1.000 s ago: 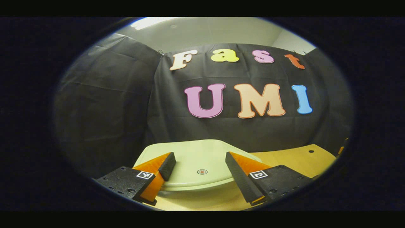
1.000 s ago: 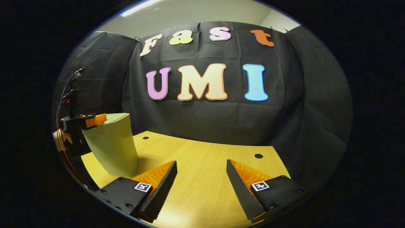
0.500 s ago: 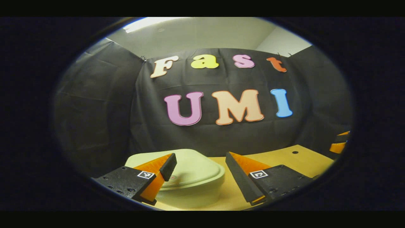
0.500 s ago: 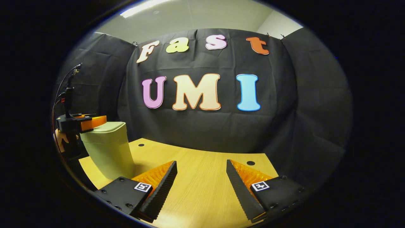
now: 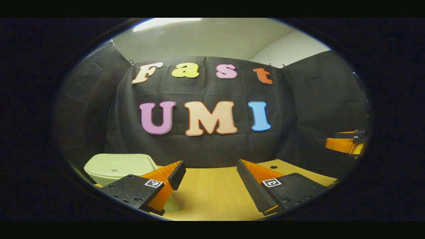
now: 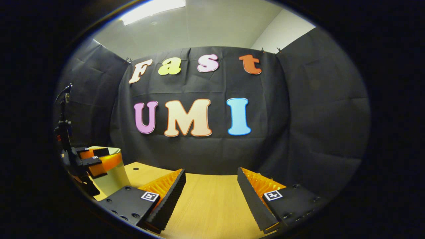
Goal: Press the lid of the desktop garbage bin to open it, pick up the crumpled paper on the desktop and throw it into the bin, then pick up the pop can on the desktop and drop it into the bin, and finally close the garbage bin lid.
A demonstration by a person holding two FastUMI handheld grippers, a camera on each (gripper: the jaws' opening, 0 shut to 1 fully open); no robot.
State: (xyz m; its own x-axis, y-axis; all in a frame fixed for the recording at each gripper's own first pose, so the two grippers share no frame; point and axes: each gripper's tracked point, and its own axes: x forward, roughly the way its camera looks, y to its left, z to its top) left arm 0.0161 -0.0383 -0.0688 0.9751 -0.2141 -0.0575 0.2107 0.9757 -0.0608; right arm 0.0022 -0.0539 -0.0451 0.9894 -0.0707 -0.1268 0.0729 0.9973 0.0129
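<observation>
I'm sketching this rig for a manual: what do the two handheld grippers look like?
Each gripper, the left gripper and the right gripper, has two wedge-shaped jaws with ribbed inner faces on black blocks studded with screws. Each block carries a small square black-and-white marker. In the right gripper view, thin cables rise from the left gripper.

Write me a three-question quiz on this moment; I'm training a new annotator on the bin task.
1. True or false: the lid of the garbage bin is shut.
2. The left gripper is: A open, holding nothing; B shut on a can; C shut on paper.
3. What lies between the right gripper fingers?

Key: 1 true. 2 A. 3 Only bare desktop.
</observation>
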